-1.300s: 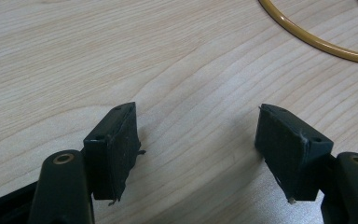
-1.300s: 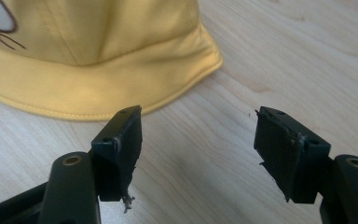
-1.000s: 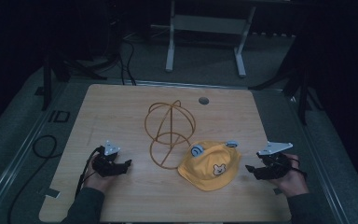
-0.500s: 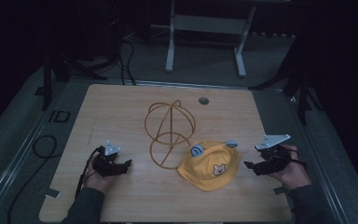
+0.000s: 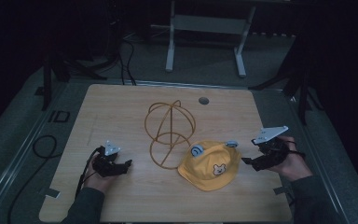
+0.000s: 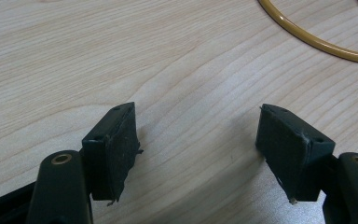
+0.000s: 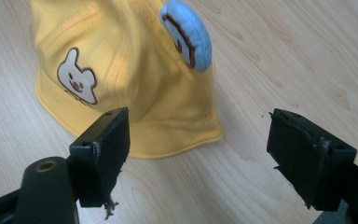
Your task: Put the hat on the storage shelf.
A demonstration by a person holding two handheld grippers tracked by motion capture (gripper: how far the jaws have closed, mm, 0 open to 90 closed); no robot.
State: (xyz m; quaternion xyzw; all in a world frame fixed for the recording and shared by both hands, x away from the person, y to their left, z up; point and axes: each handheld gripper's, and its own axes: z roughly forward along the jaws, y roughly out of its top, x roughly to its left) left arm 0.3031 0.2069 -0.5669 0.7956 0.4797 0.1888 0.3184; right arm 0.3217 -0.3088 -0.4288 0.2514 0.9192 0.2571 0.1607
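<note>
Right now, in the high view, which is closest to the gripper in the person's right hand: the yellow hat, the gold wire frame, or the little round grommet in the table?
1. Yellow hat, just left of the right gripper.
2. Gold wire frame, mid-table beyond the hat.
3. Round grommet, near the table's far edge.

Table (image 5: 121,116): pale wood grain, small round grommet (image 5: 203,100) at the far edge.
Floor (image 5: 205,60): grey, cables (image 5: 126,56) trailing far left.
Far: white metal stand (image 5: 205,28).
Light: dim, dark surroundings.
</note>
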